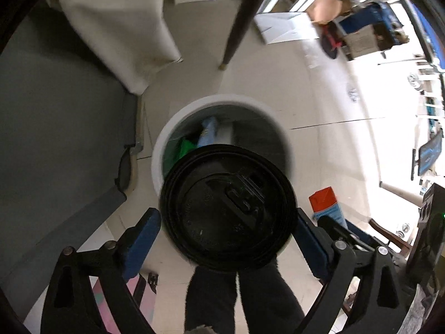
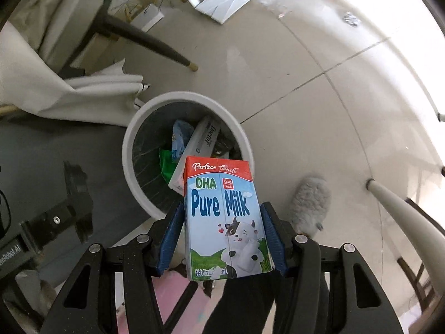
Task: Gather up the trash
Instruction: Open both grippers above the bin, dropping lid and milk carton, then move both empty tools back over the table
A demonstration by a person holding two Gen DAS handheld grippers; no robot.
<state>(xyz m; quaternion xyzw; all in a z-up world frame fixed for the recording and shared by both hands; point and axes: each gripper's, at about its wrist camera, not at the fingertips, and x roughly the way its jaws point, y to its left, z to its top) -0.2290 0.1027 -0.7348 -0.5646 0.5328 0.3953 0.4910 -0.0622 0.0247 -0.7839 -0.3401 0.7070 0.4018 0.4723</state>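
Left wrist view: the left gripper (image 1: 228,222) points steeply down over the white bin (image 1: 222,136), which stands on the tiled floor (image 1: 319,105) beside a grey wall and a hanging white cloth (image 1: 116,27). A black cup lid (image 1: 226,208) sits between the blue pads (image 1: 141,233). The jaws stand wide, with a thin gap showing at the left pad, so the lid looks released, or close to it, rather than clamped. The lid covers the near part of the bin's mouth; inside, a green wrapper (image 1: 185,146) and a pale blue packet (image 1: 208,132) show. The picture is blurred, so whether the right pad touches the lid I cannot tell. To do this well, the lid should drop only while it is over the opening, not over the near rim.

Right wrist view: the right gripper (image 2: 222,239) is closed on a milk carton (image 2: 225,222), held upright by its two sides between the pads. The bin (image 2: 155,203) lies just ahead and below, already holding a white box (image 2: 200,144) and the wrappers. The carton's top overlaps the near rim, so my judgement is that it needs carrying a little further forward until it hangs over the mouth. Then the jaws should open fully, so that the carton falls clear and does not catch the rim.
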